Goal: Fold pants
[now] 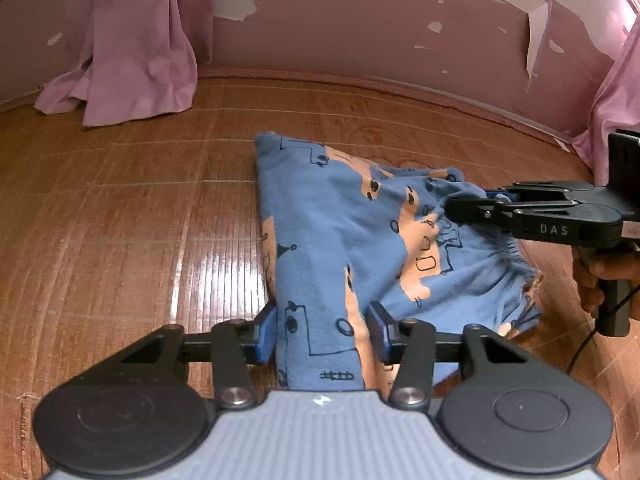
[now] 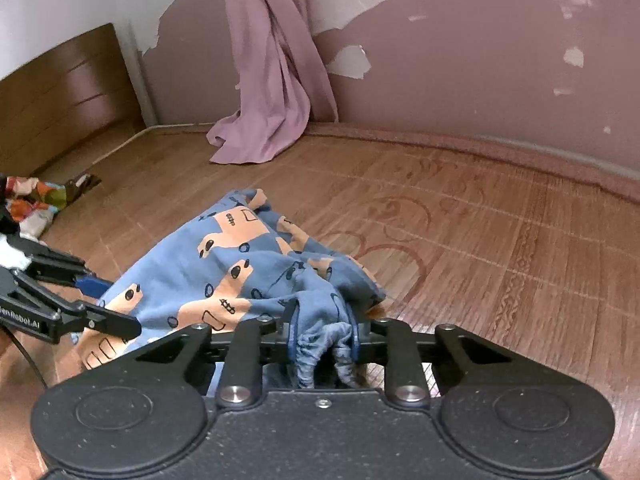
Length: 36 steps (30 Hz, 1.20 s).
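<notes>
Left wrist view, one pants [image 1: 340, 232], two claws, left claw [image 1: 324, 330] gripping leg, right claw [image 2: 322, 338] gripping waistband.

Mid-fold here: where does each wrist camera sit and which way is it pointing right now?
Left wrist: rides the left tool, looking along the bamboo mat to the peeling pink wall; its blue pads hold a pants leg; the right tool and a hand show.
Right wrist: rides the right tool, facing the same wall, clamping the bunched waistband; the left tool enters at left.
Shared: pants, mat, pink curtain, each other's tool.
</notes>
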{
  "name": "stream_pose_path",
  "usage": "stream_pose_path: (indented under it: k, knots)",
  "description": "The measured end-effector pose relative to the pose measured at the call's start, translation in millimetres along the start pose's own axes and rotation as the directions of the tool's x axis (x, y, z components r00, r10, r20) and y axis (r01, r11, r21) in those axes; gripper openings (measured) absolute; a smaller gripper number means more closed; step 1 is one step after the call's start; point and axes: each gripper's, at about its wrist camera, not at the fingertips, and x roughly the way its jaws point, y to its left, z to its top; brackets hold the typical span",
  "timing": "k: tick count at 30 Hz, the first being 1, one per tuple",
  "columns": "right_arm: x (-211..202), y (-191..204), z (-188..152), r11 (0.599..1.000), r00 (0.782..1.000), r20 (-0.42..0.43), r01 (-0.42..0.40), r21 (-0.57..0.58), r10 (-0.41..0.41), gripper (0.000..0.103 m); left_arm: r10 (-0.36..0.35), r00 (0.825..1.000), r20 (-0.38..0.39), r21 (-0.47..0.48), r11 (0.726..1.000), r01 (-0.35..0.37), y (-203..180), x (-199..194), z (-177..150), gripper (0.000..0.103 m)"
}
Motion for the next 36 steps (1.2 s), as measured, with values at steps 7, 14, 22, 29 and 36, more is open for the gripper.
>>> stream_pose_path:
  k: [7, 14, 22, 29, 36]
  knots:
    - [-3.9, -4.3, 1.1, 1.0, 1.0, -0.008, -0.008, 0.019, 0.008, 0.048, -0.02, 1.0, -0.011, -0.061, 0.998, 0.019, 8.8, 0.3, 1.4, 0.05]
    - [-3.3, -27.4, 7.4, 0.993, 0.996, 0.014, -0.083, 0.088, 0.082, 0.067, -0.056, 0.998, -0.011, -0.108, 0.993, 0.055, 18.4, -1.7, 1.2, 0.054]
    - [15.0, -38.2, 12.9, 0.985, 0.993, -0.04, -0.109, 0.131, 0.115, 0.047, -0.063, 0.998, -0.002, -0.076, 0.995, 0.063, 13.9, -1.6, 0.6, 0.051]
    - [8.3, -23.4, 5.7, 0.991, 0.997, -0.009, -0.078, 0.112, 0.079, 0.024, -0.063, 0.998, 0.01, -0.069, 0.996, 0.063, 11.5, -5.5, -1.6, 0.037]
    - [-27.9, 16.2, -3.3, 0.999, 0.998, 0.054, 0.037, 0.032, -0.038, 0.021, -0.011, 1.0, -0.009, -0.073, 0.997, 0.01, -5.9, -15.3, 0.3, 0.026]
